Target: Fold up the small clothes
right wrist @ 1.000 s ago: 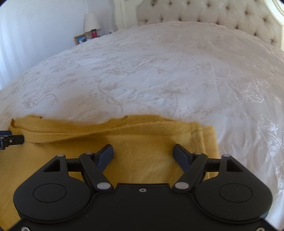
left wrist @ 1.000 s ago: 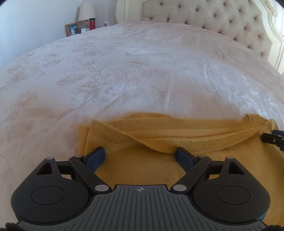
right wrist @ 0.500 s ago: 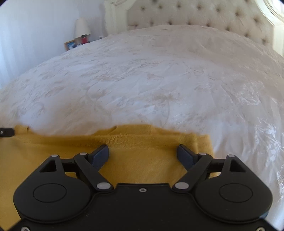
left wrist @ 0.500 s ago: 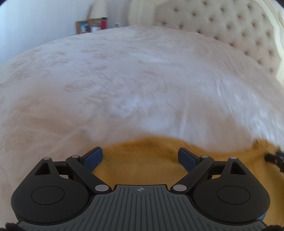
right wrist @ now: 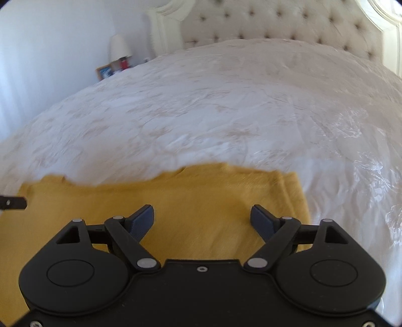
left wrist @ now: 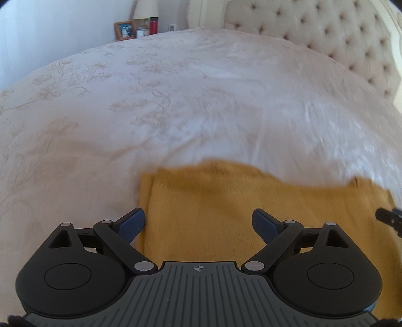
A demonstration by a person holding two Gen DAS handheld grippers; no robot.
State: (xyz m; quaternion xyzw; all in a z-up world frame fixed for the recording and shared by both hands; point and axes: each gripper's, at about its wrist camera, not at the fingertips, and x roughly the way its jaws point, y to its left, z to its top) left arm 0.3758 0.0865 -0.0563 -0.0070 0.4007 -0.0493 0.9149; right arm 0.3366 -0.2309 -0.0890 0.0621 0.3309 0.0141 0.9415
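Mustard garment (left wrist: 226, 201): matt, soft knit cloth. Bedspread (left wrist: 176, 100): white cloth, faint sheen, woven floral pattern. Headboard (right wrist: 289, 22): tufted upholstery. Left gripper (left wrist: 198, 222), right gripper (right wrist: 201, 218): matt black plastic, metal pivot pins.

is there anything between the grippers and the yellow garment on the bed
Nothing visible. Both the left gripper and the right gripper are open directly over the yellow garment, which lies on the white bedspread with nothing on top of it.
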